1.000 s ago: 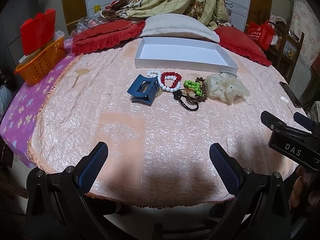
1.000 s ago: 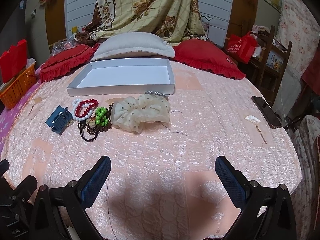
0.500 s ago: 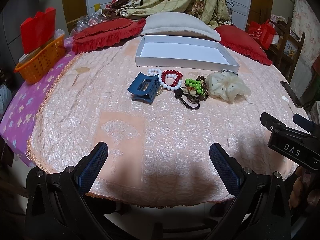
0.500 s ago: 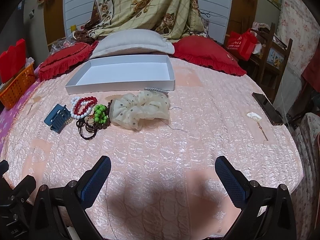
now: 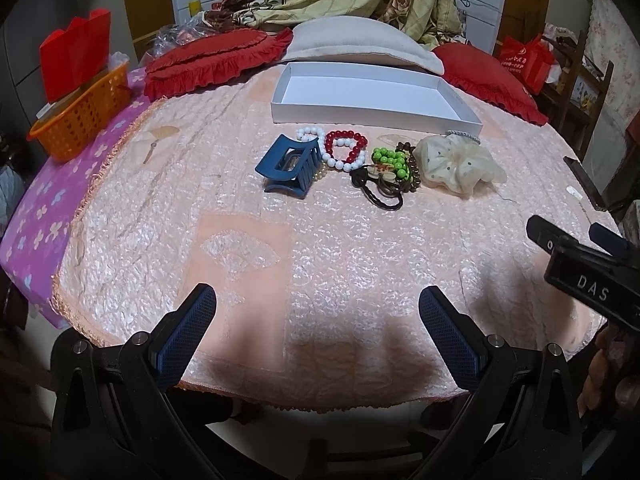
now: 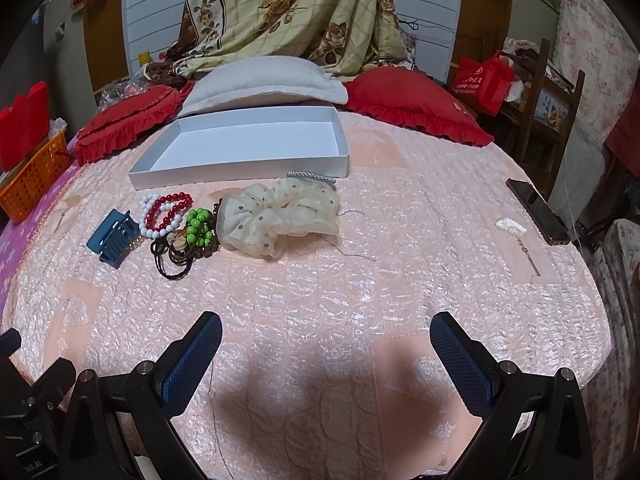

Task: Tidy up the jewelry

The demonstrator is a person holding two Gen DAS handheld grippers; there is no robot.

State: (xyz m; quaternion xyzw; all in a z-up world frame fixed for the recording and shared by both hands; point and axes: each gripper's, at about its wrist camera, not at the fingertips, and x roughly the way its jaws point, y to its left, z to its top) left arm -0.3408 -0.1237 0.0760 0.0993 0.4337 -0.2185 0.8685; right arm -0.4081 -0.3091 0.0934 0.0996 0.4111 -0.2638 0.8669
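Observation:
On the pink quilted bed lies a row of accessories: a blue claw clip (image 5: 291, 166) (image 6: 114, 237), a red and white bead bracelet (image 5: 345, 151) (image 6: 165, 214), green beads (image 5: 390, 159) (image 6: 199, 226) on dark hair ties (image 5: 380, 192) (image 6: 176, 260), a cream dotted scrunchie (image 5: 456, 164) (image 6: 280, 216) and a silver bangle (image 6: 312, 176). Behind them stands an empty white box (image 5: 372, 98) (image 6: 248, 146). My left gripper (image 5: 316, 320) hovers open over the bed's near edge, well short of the row. My right gripper (image 6: 326, 346) is also open and holds nothing.
An orange basket (image 5: 80, 118) with a red bag sits at the left. Red cushions (image 5: 212, 66) (image 6: 412, 100) and a grey pillow (image 6: 264, 82) lie behind the box. A dark phone (image 6: 538, 212) and a small white hairpin (image 6: 510, 227) rest at the right edge.
Both grippers have drifted slightly forward and up, so the row of accessories sits a little higher and nearer in each view. Nothing on the bed has moved.

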